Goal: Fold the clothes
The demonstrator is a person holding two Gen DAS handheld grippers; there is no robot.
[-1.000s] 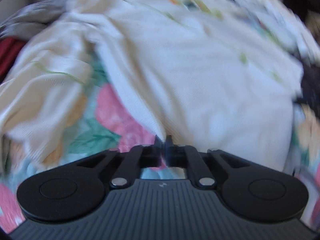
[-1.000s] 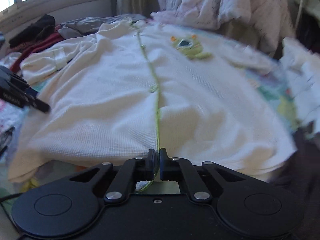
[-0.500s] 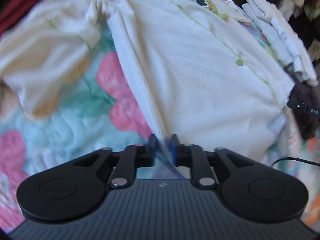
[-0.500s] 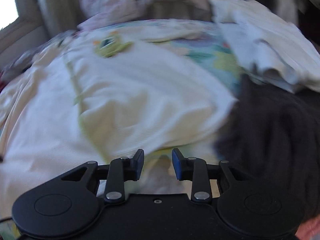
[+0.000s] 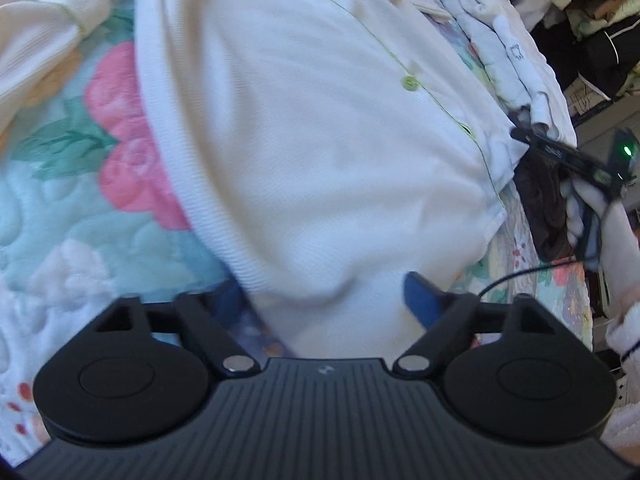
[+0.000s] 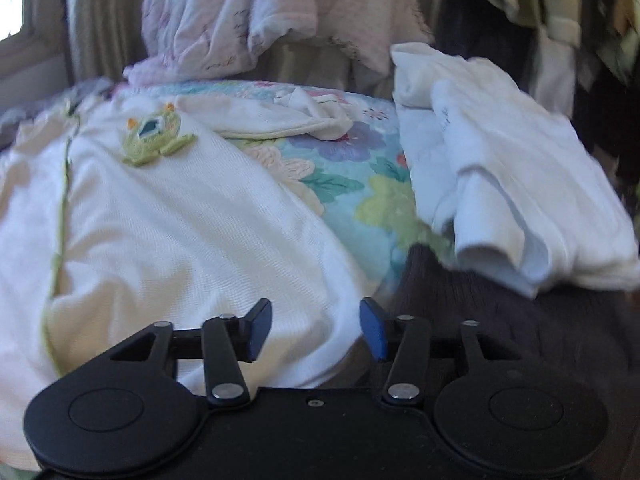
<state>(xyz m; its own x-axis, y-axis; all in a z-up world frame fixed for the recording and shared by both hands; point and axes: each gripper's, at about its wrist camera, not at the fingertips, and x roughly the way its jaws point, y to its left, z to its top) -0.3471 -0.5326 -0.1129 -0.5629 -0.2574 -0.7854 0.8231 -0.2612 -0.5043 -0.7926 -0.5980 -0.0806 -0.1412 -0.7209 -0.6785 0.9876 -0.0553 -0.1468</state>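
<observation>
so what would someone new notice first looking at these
The big cream garment spread over the floral quilt fills both views, with a green frog patch on its chest. To its right lies a stack of folded white clothes. Both the left gripper and the right gripper have their blue-padded jaws opening, with the garment's near edge between them but not pinched.

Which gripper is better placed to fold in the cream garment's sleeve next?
Probably the left. The left gripper, jaws opening over the cream garment, sits at the hem corner on the side of the spread sleeve. The right gripper, also opening, faces the white folded pile.
</observation>
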